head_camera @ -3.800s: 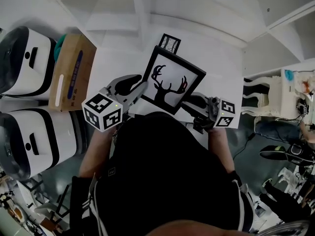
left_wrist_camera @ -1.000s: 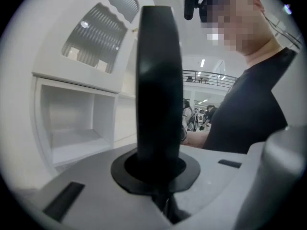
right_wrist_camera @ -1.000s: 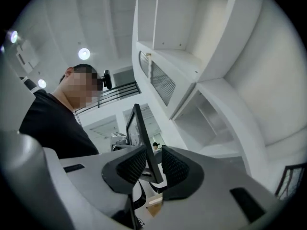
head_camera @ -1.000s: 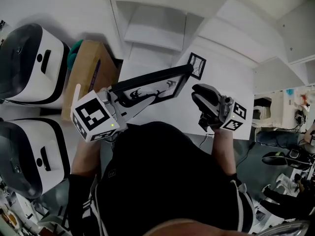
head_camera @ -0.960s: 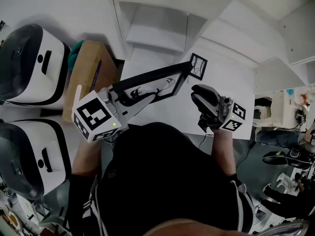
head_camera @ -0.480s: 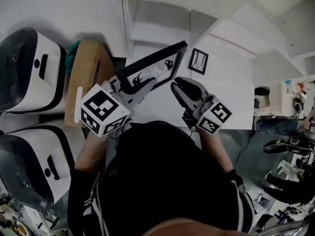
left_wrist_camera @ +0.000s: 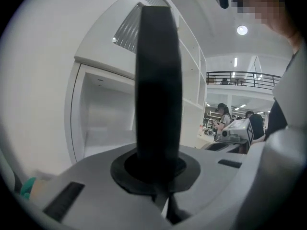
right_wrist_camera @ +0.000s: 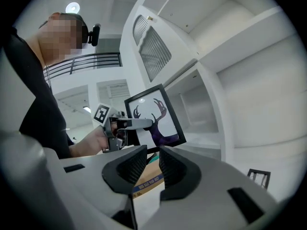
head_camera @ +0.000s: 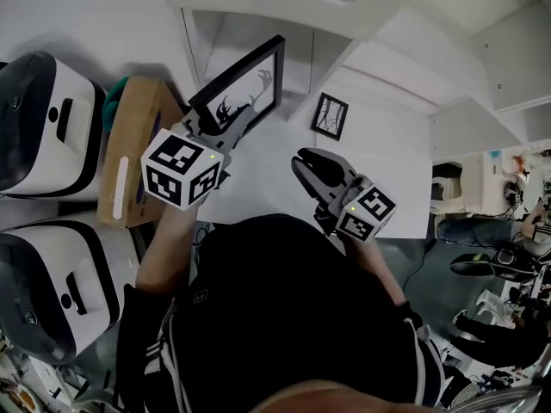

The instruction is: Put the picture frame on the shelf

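The picture frame [head_camera: 244, 86] is black with a dark antlered-deer print on white. It is held upright in the air, in front of the white shelf's lower opening [head_camera: 245, 37]. My left gripper [head_camera: 225, 126] is shut on its lower edge. In the left gripper view the frame's edge [left_wrist_camera: 158, 80] rises straight out of the closed jaws, with the shelf compartment [left_wrist_camera: 103, 119] behind. My right gripper [head_camera: 317, 172] hovers over the white table [head_camera: 387, 175], open and empty. The right gripper view shows its pads [right_wrist_camera: 170, 164] apart, with the frame [right_wrist_camera: 154, 115] and left gripper [right_wrist_camera: 125, 124] beyond.
A small black frame [head_camera: 330, 115] lies on the table near the shelf. A brown cardboard box [head_camera: 133, 149] stands left of the table, with two white machines [head_camera: 39, 119] further left. Stepped white shelves [head_camera: 430, 67] run to the right. The table's front edge is against my body.
The frame went from lying on the table to tilted, then upright, carried up and left toward the shelf by the left gripper. The right gripper left the frame's corner and drifted left.
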Available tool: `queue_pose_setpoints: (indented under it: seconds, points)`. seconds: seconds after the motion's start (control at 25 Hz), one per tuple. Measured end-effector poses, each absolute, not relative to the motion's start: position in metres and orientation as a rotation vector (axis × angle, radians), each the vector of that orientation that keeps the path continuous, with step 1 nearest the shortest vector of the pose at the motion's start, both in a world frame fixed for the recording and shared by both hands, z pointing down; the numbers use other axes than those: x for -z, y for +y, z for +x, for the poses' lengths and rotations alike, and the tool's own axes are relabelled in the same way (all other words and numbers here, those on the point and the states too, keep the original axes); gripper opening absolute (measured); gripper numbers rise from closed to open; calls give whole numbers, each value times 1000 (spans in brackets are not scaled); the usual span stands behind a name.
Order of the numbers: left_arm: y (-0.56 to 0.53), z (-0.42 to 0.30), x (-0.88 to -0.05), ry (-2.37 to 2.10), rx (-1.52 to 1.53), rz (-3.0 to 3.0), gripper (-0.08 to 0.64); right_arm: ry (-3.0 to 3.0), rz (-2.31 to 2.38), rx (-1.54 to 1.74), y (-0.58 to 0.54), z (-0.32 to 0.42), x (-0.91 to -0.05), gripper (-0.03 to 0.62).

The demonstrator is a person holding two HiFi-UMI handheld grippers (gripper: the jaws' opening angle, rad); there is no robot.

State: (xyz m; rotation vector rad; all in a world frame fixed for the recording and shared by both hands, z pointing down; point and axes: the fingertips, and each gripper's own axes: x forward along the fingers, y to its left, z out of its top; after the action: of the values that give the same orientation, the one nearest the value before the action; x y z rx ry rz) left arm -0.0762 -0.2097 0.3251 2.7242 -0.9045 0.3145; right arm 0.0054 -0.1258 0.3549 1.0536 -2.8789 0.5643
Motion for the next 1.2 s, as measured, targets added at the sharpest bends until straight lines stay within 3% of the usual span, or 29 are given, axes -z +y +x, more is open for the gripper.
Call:
queue_pose_setpoints:
  seconds: [0.32, 1.2]
  points:
    - [-242, -59, -342, -1044, -312, 2653, 15, -2766, 1239, -454, -170, 28, -350, 89]
    - [-320, -74, -351, -1265, -239, 2533, 15, -2810, 1076, -459, -204, -40, -343, 89]
